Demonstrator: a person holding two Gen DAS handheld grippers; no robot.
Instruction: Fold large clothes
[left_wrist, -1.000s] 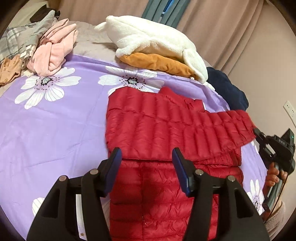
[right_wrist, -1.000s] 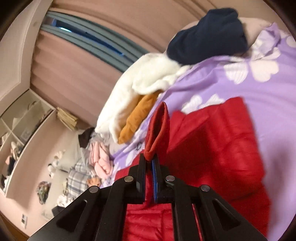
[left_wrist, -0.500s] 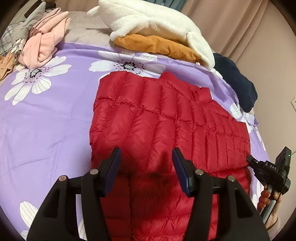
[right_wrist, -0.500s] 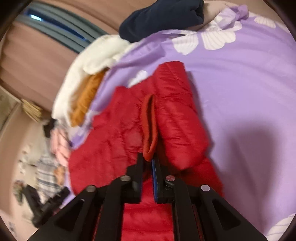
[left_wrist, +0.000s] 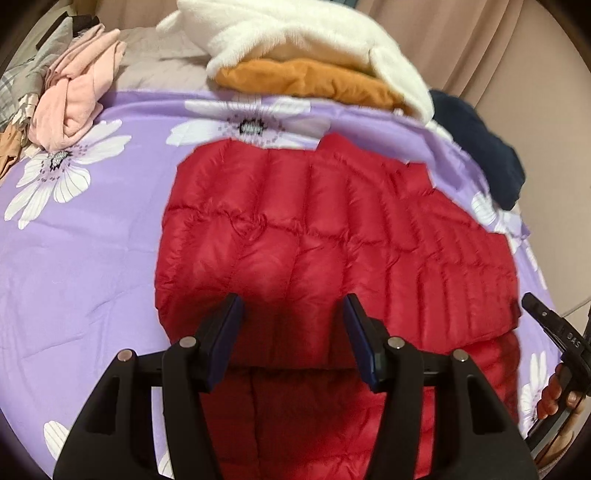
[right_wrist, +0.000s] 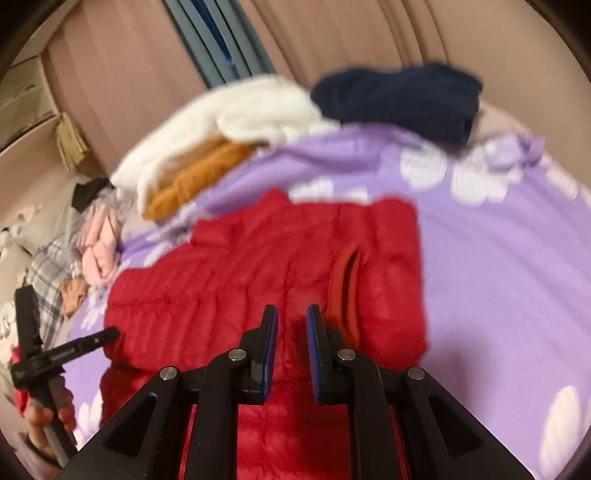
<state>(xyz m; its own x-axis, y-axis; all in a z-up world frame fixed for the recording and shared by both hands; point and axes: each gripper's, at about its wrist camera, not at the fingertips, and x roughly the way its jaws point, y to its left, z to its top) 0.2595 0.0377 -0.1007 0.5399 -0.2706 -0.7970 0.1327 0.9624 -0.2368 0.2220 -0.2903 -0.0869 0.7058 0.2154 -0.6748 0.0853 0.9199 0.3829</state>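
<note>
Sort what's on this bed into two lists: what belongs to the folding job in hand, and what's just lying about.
In the job:
red puffer jacket, sleeve folded across it
left claw, open above it
right claw, open, holding nothing

Lying about:
white fleece
orange garment under it
navy garment
pink garment
plaid cloth

There was one red down jacket in the middle of the frame, on one purple flowered sheet. Along the top lay four more garments: one white, one orange, one navy and one pink. Two grippers were there, the left gripper and the right gripper.
</note>
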